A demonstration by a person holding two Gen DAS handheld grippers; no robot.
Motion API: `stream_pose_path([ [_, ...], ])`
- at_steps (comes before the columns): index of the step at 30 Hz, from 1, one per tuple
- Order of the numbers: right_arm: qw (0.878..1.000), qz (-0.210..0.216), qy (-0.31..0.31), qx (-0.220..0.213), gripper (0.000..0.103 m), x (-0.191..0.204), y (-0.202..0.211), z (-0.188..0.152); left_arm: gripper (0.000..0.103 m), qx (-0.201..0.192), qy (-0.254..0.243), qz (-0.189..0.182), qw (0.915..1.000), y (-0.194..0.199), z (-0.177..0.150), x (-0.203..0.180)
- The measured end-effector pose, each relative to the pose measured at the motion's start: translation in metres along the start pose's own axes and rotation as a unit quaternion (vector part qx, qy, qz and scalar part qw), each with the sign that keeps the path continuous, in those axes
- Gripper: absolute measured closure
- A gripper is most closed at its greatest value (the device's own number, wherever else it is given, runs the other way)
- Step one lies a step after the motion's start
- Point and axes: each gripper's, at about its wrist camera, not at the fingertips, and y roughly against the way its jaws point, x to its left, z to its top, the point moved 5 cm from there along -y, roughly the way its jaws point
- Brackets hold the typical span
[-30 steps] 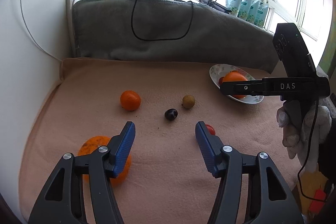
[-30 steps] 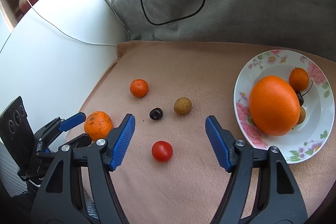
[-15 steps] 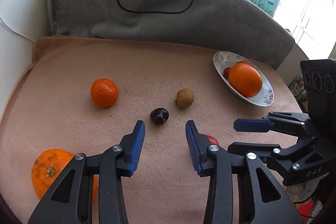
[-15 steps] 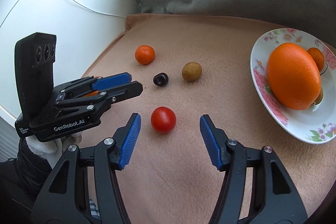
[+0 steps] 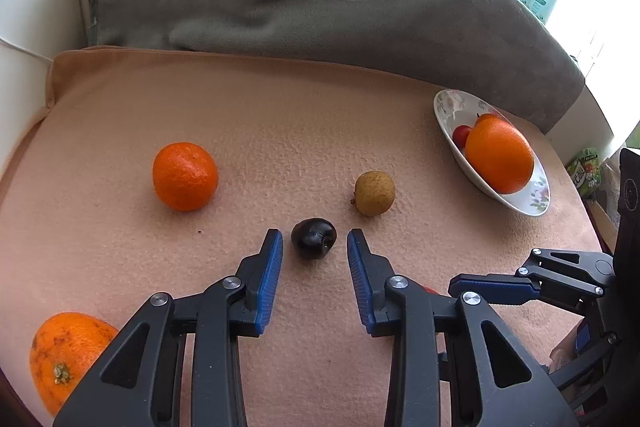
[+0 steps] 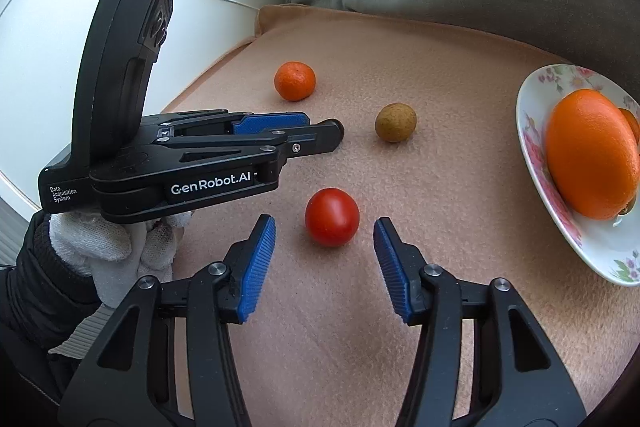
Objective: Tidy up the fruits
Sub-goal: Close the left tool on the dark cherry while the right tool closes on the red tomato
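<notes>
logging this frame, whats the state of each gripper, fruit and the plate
left gripper: open, dark fruit between its fingertips, untouched
right gripper: open, tomato between its fingertips, untouched
tangerine: loose on cloth
brown fruit: loose on cloth
plate: holds big orange

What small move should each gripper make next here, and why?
Probably ease both forward and down, then close. The left gripper is open with the dark cherry just ahead between its fingertips; the right gripper is open, lined up on the red tomato. Neither fruit looks touched yet, and the plate already holds fruit.
</notes>
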Motion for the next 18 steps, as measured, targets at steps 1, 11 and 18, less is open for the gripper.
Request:
stream_pose_path([
  [1, 1.0, -0.001, 0.001, 0.0, 0.049, 0.0, -0.001, 0.001, 0.071, 0.001, -0.001, 0.001, 1.0, -0.001, 0.0, 0.0],
  [11, 1.0, -0.018, 0.018, 0.006, 0.056, 0.007, -0.009, 0.005, 0.075, 0.009, 0.003, 0.001, 1.0, -0.013, 0.0, 0.001],
  [18, 1.0, -0.021, 0.021, 0.007, 0.058, 0.009, -0.014, 0.008, 0.08, 0.008, 0.009, -0.009, 0.9999, -0.015, 0.001, 0.003],
])
